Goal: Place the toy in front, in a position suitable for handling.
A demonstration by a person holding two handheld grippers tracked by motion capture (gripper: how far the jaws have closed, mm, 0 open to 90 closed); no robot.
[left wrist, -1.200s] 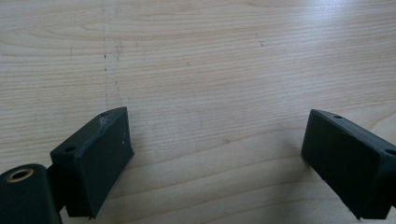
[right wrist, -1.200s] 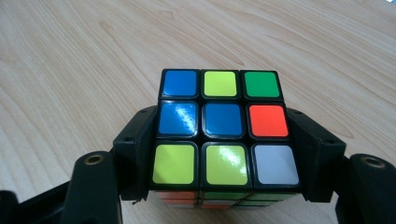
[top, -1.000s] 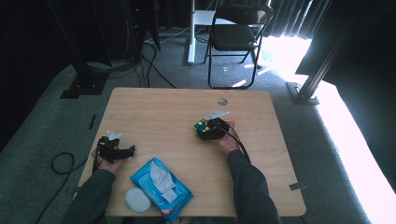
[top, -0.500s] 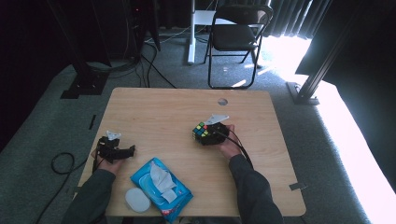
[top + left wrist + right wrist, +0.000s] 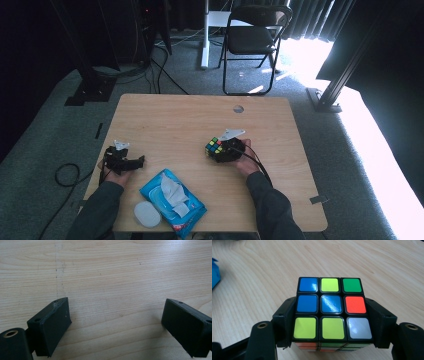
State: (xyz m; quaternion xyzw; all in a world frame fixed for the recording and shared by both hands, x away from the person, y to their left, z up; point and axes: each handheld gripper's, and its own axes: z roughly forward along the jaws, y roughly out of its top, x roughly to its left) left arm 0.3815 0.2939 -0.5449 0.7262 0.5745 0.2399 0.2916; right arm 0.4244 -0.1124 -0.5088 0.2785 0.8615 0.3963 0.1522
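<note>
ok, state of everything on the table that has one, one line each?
Puzzle cube: scrambled, clamped between the jaws of the right tool.
Left tool: jaws wide open, nothing between them, over bare wood.
Wipes pack: flap open, a wipe sticking out.
White lid: lying on the table beside the pack.
Folding chair: unfolded, no one in it.
</note>
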